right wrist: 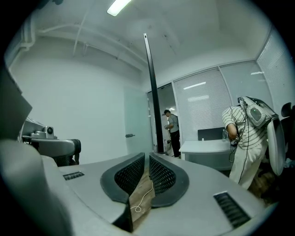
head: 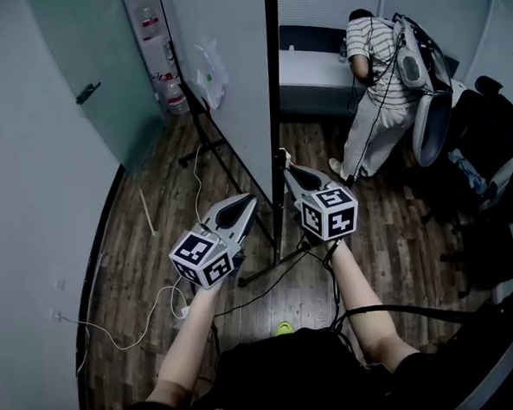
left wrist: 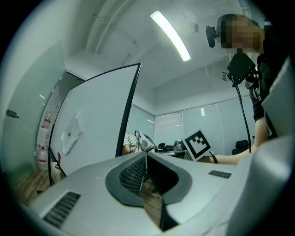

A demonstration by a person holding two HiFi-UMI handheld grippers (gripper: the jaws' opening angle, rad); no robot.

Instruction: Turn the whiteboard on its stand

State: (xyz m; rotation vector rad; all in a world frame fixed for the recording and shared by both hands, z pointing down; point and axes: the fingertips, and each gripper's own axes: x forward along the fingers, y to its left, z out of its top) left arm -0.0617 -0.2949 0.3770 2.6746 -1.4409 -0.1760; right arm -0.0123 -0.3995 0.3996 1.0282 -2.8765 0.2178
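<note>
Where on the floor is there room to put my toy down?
Bare wood floor lies between the whiteboard and the black chairs, below the person in stripes. Left, by the stand legs, the white cable crowds it.

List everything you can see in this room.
whiteboard: one, white with black frame, centre
stand: one, black, under the whiteboard
bag: one, clear, hanging on the whiteboard
extinguishers: at least two, red and white, far left
desk: one, grey, far side
person: one, striped shirt, bent over the desk
chairs: at least two, black, right
cable: one, white, floor at left
left gripper: one, grey, jaws together, empty, left of the whiteboard's edge
right gripper: one, grey, jaws slightly apart, empty, beside that edge
</note>
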